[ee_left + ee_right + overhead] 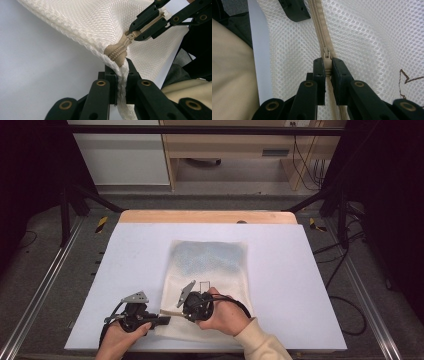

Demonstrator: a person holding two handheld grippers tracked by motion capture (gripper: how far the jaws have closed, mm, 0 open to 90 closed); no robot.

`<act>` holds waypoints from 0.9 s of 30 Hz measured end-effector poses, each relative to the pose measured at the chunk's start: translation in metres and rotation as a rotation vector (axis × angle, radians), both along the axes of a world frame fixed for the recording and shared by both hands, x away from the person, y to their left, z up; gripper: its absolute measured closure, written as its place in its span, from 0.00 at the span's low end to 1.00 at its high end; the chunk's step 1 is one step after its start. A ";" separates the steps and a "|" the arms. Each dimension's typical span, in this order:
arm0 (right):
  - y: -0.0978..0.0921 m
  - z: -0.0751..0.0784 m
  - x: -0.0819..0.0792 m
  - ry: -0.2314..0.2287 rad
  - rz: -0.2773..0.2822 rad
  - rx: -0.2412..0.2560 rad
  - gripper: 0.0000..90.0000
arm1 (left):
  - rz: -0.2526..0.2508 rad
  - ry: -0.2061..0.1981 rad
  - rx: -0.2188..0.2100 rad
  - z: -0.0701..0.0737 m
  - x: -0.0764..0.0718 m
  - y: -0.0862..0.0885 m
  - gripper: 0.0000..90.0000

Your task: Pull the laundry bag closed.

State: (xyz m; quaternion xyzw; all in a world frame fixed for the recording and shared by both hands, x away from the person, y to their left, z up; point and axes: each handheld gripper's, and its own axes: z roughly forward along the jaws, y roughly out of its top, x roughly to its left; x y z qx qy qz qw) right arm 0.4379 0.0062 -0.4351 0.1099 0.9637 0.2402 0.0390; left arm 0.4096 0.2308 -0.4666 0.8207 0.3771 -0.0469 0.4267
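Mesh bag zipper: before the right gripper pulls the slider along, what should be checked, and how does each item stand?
1. Right gripper shut on the zipper pull: ok.
2. Left gripper clamps the mesh bag edge at the zipper's end: ok.
3. Zipper track ahead of the slider lies straight, with no fabric across it: ok.
4. Bag taut between the grippers: cannot tell; the fabric is lifted and creased at the corner.
5. Bag lies on the table, away from its edges: ok.
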 end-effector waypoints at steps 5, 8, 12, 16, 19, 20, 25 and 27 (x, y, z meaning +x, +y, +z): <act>-0.002 0.000 0.000 0.002 -0.004 0.012 0.91 | -0.009 -0.013 0.000 0.000 -0.001 -0.001 0.94; -0.004 0.000 0.001 0.003 -0.004 0.017 0.91 | -0.011 -0.017 0.002 0.000 -0.001 -0.003 0.93; -0.006 0.000 0.001 0.006 -0.009 0.025 0.91 | -0.016 -0.019 0.001 0.000 -0.002 -0.003 0.93; -0.009 0.001 -0.001 0.002 -0.007 0.031 0.91 | -0.022 -0.017 -0.001 0.000 -0.002 -0.004 0.93; -0.011 0.001 -0.001 -0.003 -0.008 0.023 0.91 | -0.021 -0.019 0.001 0.000 -0.002 -0.004 0.93; -0.013 0.000 -0.001 0.001 -0.014 0.024 0.91 | -0.020 -0.020 0.002 0.000 -0.002 -0.004 0.93; -0.021 -0.001 -0.001 0.000 -0.034 0.032 0.91 | -0.024 -0.016 0.004 -0.001 -0.002 -0.005 0.93; -0.024 0.000 -0.001 0.000 -0.035 0.041 0.91 | -0.026 -0.019 0.007 -0.002 -0.002 -0.006 0.93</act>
